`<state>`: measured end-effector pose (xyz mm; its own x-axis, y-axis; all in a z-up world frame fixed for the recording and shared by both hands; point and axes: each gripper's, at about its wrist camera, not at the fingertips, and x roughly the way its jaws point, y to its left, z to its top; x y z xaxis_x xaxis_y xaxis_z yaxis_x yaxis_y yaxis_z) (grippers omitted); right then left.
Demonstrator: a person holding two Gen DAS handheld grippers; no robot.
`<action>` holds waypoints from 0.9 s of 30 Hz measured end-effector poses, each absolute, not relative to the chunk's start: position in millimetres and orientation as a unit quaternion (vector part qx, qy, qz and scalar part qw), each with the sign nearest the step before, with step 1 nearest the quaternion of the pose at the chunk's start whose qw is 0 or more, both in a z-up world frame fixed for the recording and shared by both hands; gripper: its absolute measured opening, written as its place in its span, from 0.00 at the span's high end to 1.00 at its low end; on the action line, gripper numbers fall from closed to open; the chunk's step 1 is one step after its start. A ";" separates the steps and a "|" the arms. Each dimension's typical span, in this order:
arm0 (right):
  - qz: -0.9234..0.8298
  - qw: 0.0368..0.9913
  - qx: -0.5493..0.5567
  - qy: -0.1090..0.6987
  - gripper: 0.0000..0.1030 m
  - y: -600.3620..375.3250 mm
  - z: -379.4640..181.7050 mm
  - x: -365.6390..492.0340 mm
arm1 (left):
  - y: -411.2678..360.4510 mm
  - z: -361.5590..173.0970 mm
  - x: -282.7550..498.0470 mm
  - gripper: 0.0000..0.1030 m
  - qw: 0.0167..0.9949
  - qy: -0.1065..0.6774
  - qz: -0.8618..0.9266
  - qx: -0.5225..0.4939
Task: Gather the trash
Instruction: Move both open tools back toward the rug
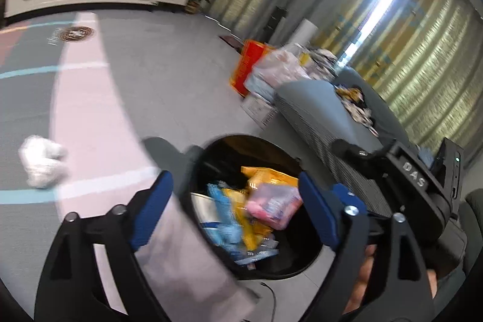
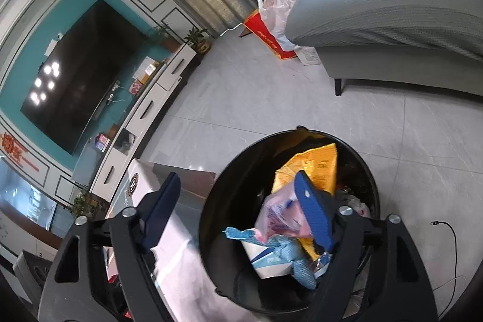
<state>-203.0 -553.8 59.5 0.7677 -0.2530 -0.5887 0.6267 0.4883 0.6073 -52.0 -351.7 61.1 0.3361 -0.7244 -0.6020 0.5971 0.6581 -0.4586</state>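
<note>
The left gripper had its 2 blue fingers spread wide with nothing between them, poised over the near rim of the black bin. The right gripper was likewise spread and empty, its right-hand finger hanging directly above the bin's contents. Both tools, then, had let go.

Inside the bin lay a yellow packet, a pink bag and a blue wrapper, heaped loosely on top of each other.

The piece that mattered next appeared to be a crumpled white wad lying on the floor, well apart from the bin. It sat out to the left of the left gripper, beyond its left finger, so that hand looked the nearer one; a swing leftward and down would probably be needed. The wad was lumpy with no clear long axis, though motion blur hid its shape.

Only the left wrist view showed that wad. The right wrist view gave a sharper look into the bin, plus the grey sofa and a white box beside the bin.
</note>
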 end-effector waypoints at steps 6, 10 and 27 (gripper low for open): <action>-0.220 0.866 0.375 0.249 0.20 -518.3 80.0 -165.2 | -256.8 84.0 -30.4 0.07 0.880 0.388 -0.264 -0.074; -0.181 0.882 0.338 0.273 0.20 -485.8 89.5 -137.3 | -179.0 93.1 -18.8 0.03 0.906 0.382 -0.156 -0.091; -0.083 0.878 0.169 0.440 0.39 -340.6 37.3 -6.2 | -122.9 16.3 3.6 0.03 0.866 0.490 -0.065 -0.073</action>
<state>-6.2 -340.6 37.3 0.5993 0.0030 -0.8006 0.2944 0.9291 0.2238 3.6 -122.9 16.3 0.5108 -0.1848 -0.8396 0.0415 0.9808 -0.1906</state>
